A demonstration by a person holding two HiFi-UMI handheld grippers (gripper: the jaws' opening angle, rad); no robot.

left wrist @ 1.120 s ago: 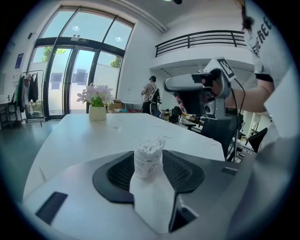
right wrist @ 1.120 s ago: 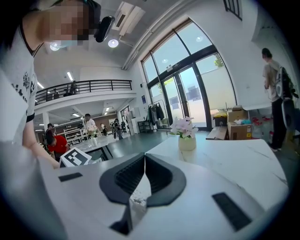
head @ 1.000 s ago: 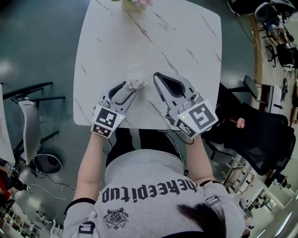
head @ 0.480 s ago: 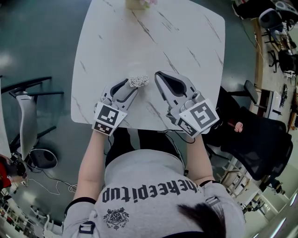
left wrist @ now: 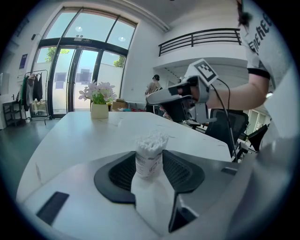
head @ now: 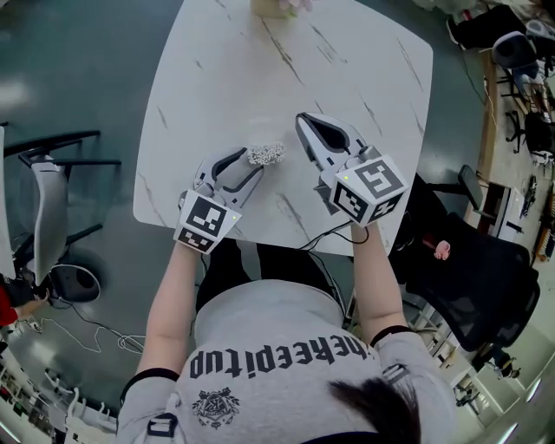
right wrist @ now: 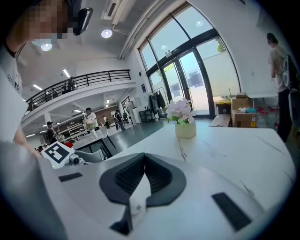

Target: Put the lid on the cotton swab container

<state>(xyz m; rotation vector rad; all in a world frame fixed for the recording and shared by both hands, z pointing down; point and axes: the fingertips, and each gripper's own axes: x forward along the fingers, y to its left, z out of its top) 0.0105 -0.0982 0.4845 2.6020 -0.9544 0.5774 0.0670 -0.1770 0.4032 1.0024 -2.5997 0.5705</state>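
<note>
A small clear cotton swab container (head: 265, 155), packed with white swabs and open at the top, stands upright on the white marble table (head: 217, 78). My left gripper (head: 253, 166) is shut on it; in the left gripper view the container (left wrist: 150, 157) sits squarely between the dark pads (left wrist: 123, 172). My right gripper (head: 310, 128) hovers just right of it, above the table, with its jaws shut and the pads (right wrist: 159, 176) meeting at the tips. No lid shows in any view. A tiny pale scrap with grey print (right wrist: 136, 206) lies behind those tips; I cannot tell what it is.
A cream vase of pale flowers (head: 277, 7) stands at the table's far edge, also seen in both gripper views (left wrist: 99, 110) (right wrist: 185, 127). A black chair (head: 468, 260) is at the right, a white-and-black chair (head: 52, 217) at the left.
My right gripper has risen off the table and shifted a little forward and right, still shut. The left gripper and the container have stayed put.
</note>
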